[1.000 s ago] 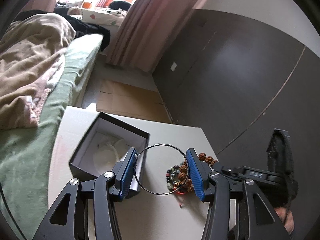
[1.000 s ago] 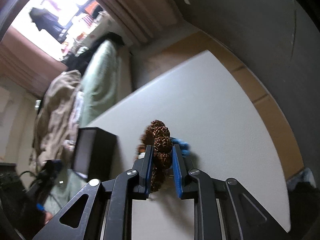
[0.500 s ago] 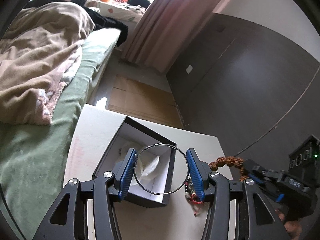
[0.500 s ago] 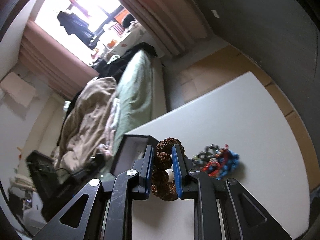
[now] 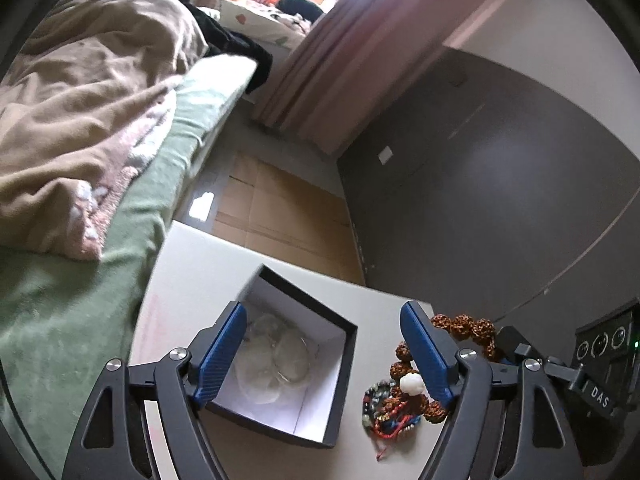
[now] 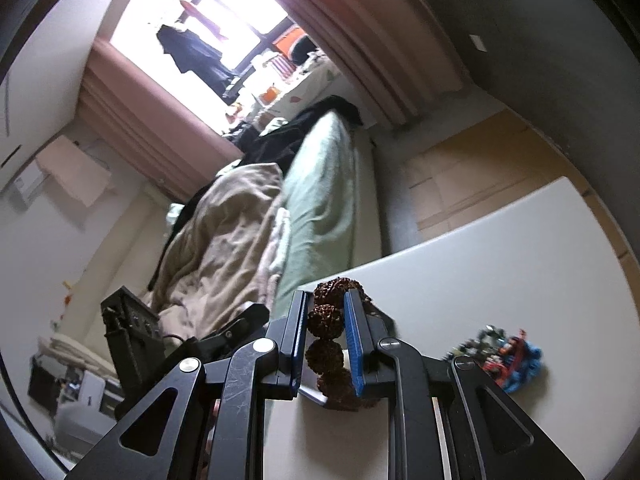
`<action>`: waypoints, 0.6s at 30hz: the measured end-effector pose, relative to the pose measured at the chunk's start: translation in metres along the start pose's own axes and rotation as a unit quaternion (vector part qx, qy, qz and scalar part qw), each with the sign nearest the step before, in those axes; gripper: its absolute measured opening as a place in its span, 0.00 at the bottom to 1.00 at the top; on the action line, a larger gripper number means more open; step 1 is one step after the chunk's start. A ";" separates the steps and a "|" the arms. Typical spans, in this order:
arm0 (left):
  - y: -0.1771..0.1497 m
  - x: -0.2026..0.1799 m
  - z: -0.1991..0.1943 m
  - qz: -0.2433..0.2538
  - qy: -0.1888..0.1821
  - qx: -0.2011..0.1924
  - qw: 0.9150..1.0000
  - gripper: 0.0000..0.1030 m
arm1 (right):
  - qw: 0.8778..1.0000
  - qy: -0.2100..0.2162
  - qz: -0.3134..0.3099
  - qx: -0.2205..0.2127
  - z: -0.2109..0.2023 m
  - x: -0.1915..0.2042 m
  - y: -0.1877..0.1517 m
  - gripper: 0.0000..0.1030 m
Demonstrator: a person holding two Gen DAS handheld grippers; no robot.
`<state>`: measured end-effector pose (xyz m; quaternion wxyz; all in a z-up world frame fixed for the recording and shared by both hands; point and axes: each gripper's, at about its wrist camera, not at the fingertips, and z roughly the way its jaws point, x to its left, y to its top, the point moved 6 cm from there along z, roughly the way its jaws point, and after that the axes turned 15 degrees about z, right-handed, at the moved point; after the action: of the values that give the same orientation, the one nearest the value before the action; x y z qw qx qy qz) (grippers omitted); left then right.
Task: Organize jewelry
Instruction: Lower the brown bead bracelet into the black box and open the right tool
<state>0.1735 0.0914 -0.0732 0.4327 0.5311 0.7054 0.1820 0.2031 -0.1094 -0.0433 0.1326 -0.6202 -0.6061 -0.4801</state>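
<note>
Brown seed beads of a bracelet (image 6: 326, 334) sit clenched in the right gripper (image 6: 326, 344) above the white surface (image 6: 500, 272). The left gripper (image 5: 320, 352) is opening over the black box (image 5: 344, 380), nothing between its jaws. Judging by this, the thin bangle (image 5: 290, 356) is just dropped in; next, carry the bracelet over the box and release it.

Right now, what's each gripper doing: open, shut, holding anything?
Left gripper: jaws opening, nothing between them, over the black box.
Right gripper: shut on the brown bead bracelet.

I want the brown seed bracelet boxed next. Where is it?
In the right wrist view, the brown seed bracelet is clamped between the right gripper fingers, above the table.
</note>
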 end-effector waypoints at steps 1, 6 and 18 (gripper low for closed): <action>0.001 0.003 -0.001 -0.004 0.001 -0.003 1.000 0.77 | 1.000 0.007 -0.003 0.000 0.002 0.003 0.000 0.19; 0.008 0.018 -0.011 -0.023 0.006 -0.018 1.000 0.77 | 0.999 0.037 -0.015 0.007 0.013 0.021 -0.006 0.19; 0.017 0.035 -0.027 -0.051 0.002 -0.040 0.998 0.77 | 0.998 0.029 -0.029 0.051 0.072 0.041 -0.035 0.19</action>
<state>0.1600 0.1349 -0.0604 0.4609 0.4761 0.7248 0.1887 0.1957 -0.0219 -0.0638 0.1675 -0.5810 -0.6432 -0.4698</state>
